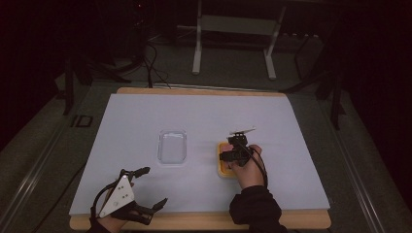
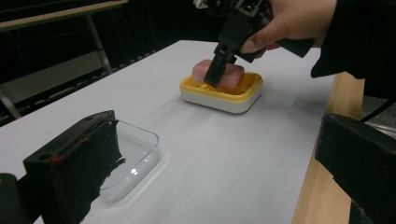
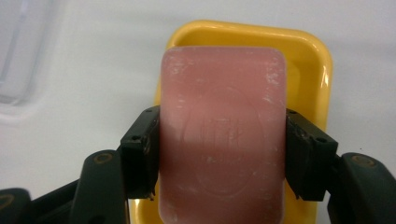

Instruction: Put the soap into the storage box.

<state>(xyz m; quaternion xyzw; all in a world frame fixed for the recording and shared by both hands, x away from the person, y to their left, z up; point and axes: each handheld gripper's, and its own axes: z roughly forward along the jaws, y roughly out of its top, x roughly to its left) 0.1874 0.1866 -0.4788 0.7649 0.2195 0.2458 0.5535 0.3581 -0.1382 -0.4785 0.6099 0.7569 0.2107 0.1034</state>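
A pink soap bar [image 3: 222,135] lies flat in a yellow soap dish [image 3: 308,60] at the centre of the right gripper view; its long axis runs from the bottom of that frame toward the top, along the line of the gripper, and the dish lies the same way beneath it; a faint oval stamp shows on its upper face. The right gripper [image 3: 219,154] is clamped on the bar, one black jaw pressed against each long side near the bar's lower half. In the high view the dish [image 1: 222,170] sits right of centre on the white table cover [image 1: 145,111], mostly hidden by the right gripper [image 1: 232,154] and the right hand [image 1: 248,170]; the forearm in a dark sleeve rises from the bottom edge and leans slightly toward the upper left, the gripper aimed down at the dish. In the left gripper view the bar [image 2: 229,74] and dish [image 2: 219,95] sit in the upper middle, the right gripper [image 2: 215,70] coming down from the top of the frame with the fingers [image 2: 261,39] curled round its body. A clear plastic tray [image 1: 173,147] lies left of the dish, well apart from it. The left gripper [image 1: 153,187] rests at the lower left of the high view near the table's front edge, held by the left hand [image 1: 111,223], pointing right and slightly up; its jaws stand wide apart, holding nothing.
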